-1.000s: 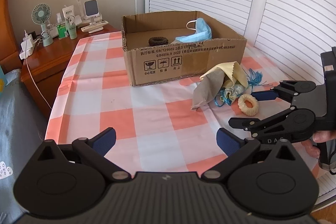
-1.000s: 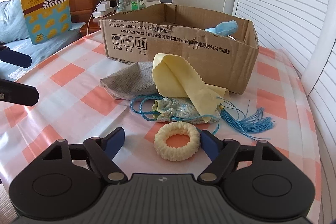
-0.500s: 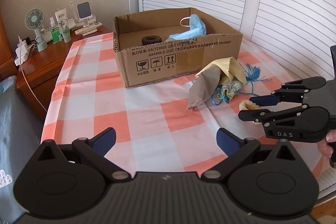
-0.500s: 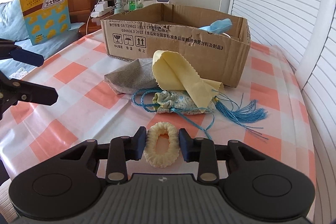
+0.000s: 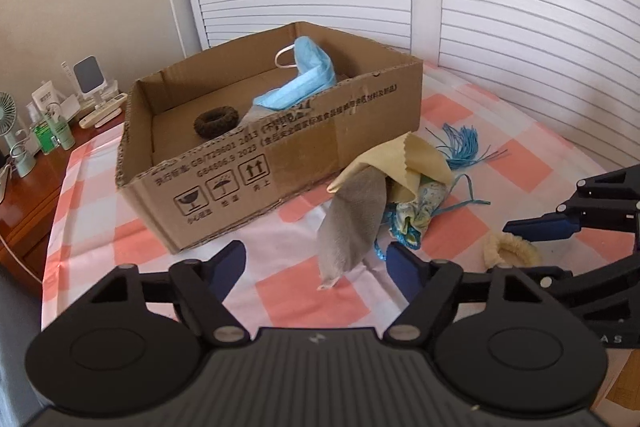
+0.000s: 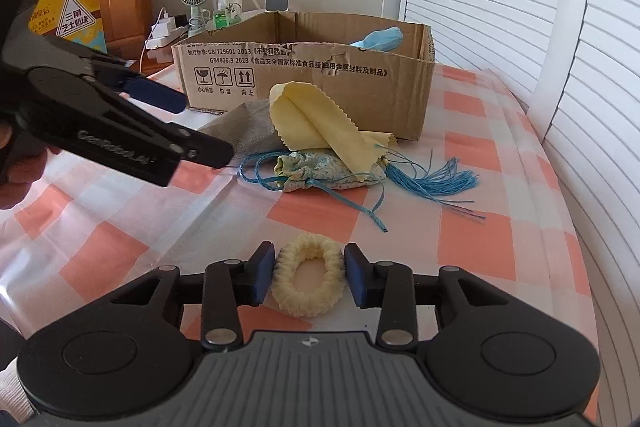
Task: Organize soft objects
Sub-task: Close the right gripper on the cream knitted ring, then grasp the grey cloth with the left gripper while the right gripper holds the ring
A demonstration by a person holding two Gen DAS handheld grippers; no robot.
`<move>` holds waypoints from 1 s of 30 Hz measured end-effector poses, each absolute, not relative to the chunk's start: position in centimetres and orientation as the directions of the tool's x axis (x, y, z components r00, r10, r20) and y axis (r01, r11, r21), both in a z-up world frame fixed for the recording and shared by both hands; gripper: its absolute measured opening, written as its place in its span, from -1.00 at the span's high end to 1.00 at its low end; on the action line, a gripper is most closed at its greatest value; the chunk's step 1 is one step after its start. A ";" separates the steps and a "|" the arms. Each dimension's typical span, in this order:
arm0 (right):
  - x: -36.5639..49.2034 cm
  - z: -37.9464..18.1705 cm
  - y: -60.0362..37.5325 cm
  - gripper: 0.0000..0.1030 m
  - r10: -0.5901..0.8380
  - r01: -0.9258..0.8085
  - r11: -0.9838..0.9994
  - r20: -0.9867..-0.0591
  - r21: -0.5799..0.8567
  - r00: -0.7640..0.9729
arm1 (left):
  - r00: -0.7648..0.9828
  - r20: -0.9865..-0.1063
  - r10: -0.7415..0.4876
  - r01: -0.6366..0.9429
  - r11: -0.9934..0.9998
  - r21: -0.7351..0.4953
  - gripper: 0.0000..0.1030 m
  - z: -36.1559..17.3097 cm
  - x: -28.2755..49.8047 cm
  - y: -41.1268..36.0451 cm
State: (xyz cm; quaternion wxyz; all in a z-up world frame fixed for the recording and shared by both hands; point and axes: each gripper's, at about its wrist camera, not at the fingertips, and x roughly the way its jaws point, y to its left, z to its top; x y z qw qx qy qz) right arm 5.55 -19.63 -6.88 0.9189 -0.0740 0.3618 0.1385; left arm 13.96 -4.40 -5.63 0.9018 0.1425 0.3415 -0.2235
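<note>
We have the right gripper (image 6: 309, 277) low over the checked tablecloth (image 6: 472, 247), its jaws easing apart, with the cream scrunchie (image 6: 309, 281) lying flat between them; the left pad seems to brush its edge, the right pad stands just clear, so we call it released. The left gripper (image 5: 316, 267) is closing in, yet nothing is pinched: its jaws hang over the bottom end of the grey cloth (image 5: 352, 223). That cloth sits in a heap with the yellow cloth (image 6: 316, 123) draped on top and the flowered pouch (image 6: 332, 173) under it, blue cords and a tassel (image 6: 436, 181) trailing toward the table's right edge. The heap lies just in front of the cardboard box (image 5: 304, 155), which holds a blue face mask (image 5: 304, 75) and a dark scrunchie (image 5: 216, 121).
</note>
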 end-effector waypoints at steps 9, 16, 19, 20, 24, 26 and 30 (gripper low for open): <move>5.3 -6.9 -19.7 -0.22 0.193 -0.311 0.949 -0.688 -0.049 0.699 | 0.623 -0.687 -0.375 0.546 0.837 0.038 0.45 -6.7 16.0 -5.1; 5.0 -6.9 -19.6 -0.26 0.191 -0.308 0.950 -0.687 -0.051 0.701 | 0.630 -0.682 -0.370 0.515 0.857 0.011 0.55 -6.0 14.6 -4.0; 4.9 -6.9 -19.5 -0.26 0.195 -0.314 0.948 -0.686 -0.051 0.701 | 0.631 -0.681 -0.370 0.501 0.865 -0.006 0.55 -5.3 13.2 -3.1; 4.8 -6.9 -19.4 -0.26 0.196 -0.315 0.948 -0.686 -0.051 0.701 | 0.629 -0.680 -0.378 0.501 0.865 -0.018 0.55 -5.1 12.6 -2.8; 4.7 -6.9 -19.3 -0.26 0.201 -0.321 0.946 -0.685 -0.051 0.700 | 0.639 -0.672 -0.374 0.491 0.871 -0.018 0.40 -4.7 11.2 -1.8; 4.7 -6.9 -19.3 -0.26 0.200 -0.321 0.946 -0.685 -0.052 0.701 | 0.648 -0.674 -0.354 0.485 0.874 0.007 0.22 -4.8 11.3 -1.9; 4.7 -6.9 -19.2 -0.26 0.200 -0.319 0.947 -0.685 -0.049 0.700 | 0.650 -0.669 -0.359 0.499 0.866 0.021 0.03 -4.9 12.2 -2.3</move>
